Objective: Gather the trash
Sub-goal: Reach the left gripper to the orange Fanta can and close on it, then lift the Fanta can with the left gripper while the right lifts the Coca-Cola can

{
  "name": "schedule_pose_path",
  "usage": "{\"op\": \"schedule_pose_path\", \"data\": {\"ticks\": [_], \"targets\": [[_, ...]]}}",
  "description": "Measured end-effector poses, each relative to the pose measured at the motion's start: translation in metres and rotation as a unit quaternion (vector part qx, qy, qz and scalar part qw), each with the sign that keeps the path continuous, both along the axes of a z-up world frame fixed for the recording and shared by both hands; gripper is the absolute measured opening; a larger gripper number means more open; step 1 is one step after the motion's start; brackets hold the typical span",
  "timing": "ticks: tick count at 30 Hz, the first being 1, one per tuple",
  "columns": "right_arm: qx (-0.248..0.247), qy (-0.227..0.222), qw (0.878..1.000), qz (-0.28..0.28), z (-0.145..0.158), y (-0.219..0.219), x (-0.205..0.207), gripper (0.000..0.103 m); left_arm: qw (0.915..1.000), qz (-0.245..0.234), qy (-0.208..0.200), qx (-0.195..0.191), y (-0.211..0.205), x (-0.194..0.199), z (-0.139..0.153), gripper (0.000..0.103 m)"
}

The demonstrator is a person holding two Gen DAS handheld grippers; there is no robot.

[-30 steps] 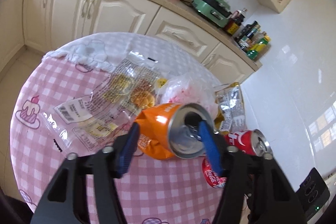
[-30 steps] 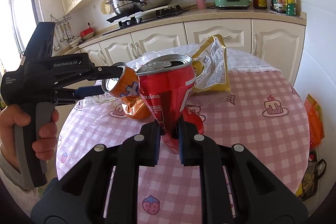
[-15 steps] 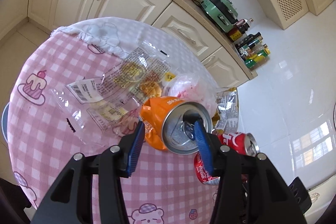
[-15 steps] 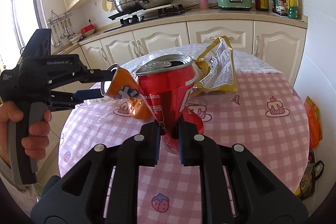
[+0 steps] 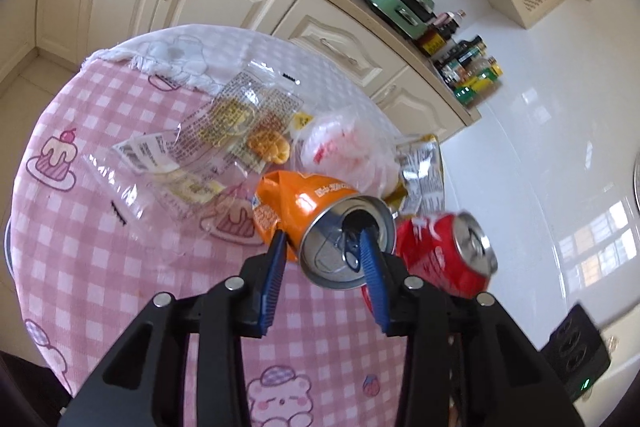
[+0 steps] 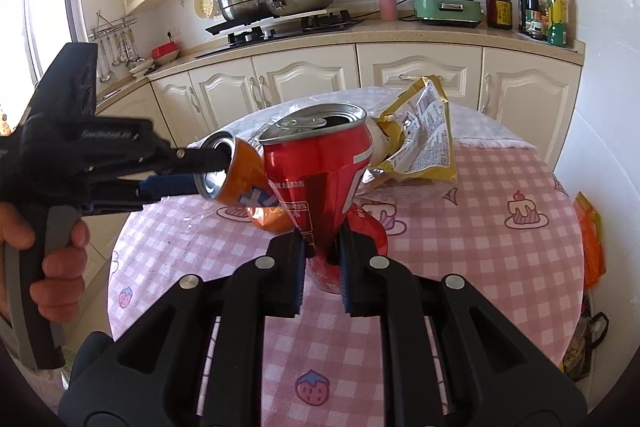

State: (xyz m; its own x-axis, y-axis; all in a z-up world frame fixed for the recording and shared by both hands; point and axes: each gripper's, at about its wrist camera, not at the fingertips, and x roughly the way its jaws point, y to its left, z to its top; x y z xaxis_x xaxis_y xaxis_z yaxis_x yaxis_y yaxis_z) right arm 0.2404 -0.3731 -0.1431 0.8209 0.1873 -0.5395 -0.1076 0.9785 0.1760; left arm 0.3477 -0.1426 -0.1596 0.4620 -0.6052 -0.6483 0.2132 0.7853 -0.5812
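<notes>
- The clear wrapper (image 5: 224,151) lies flat in the left middle of the left wrist view, on the pink checked tablecloth (image 5: 72,251). It looks thin, limp and slippery, so I judge a pinch on a raised crease or edge would serve best.
- The white plastic bag (image 5: 348,151) sits crumpled in the upper centre of that view, just beyond the wrapper. It is probably very light and soft and can be taken anywhere on its bunched top.
- The orange can (image 5: 316,211) is at the centre of the left view, crushed at its far end and tilted, with its open top toward the camera. One finger of the left claw (image 5: 324,251) reaches into the drinking hole and the other lies outside the wall. The jaws are closing on the rim between them. The thin metal dents easily, and an empty can should weigh little, but a rim hold may let it swing.
- The red can (image 6: 320,179) stands at the centre of the right wrist view, pinched tight at its crushed waist by the right claw (image 6: 322,247). That folded waist is likely the stiffest, least slippery spot.
- The yellow snack bag (image 6: 420,143) lies right of centre behind the red can, open and crinkly. Its loose mouth looks the easiest place to grip.
</notes>
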Motion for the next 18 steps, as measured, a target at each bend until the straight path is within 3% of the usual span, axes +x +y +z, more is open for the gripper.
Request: {"op": "schedule_pose_path", "data": {"ticks": [5,6,18], "targets": [[-0.010,0.003,1.000,0.004,-0.002,0.010,-0.001,0.014,0.9997,-0.021,-0.010,0.010,0.010,-0.022,-0.010,0.032],[-0.014,0.005,1.000,0.006,-0.003,0.013,-0.001,0.014,0.9996,-0.023,-0.010,0.012,0.011,-0.025,-0.012,0.025],[-0.032,0.019,0.999,0.016,-0.013,0.040,-0.005,0.014,0.9976,-0.038,-0.053,0.021,0.031,-0.049,-0.021,0.022]]}}
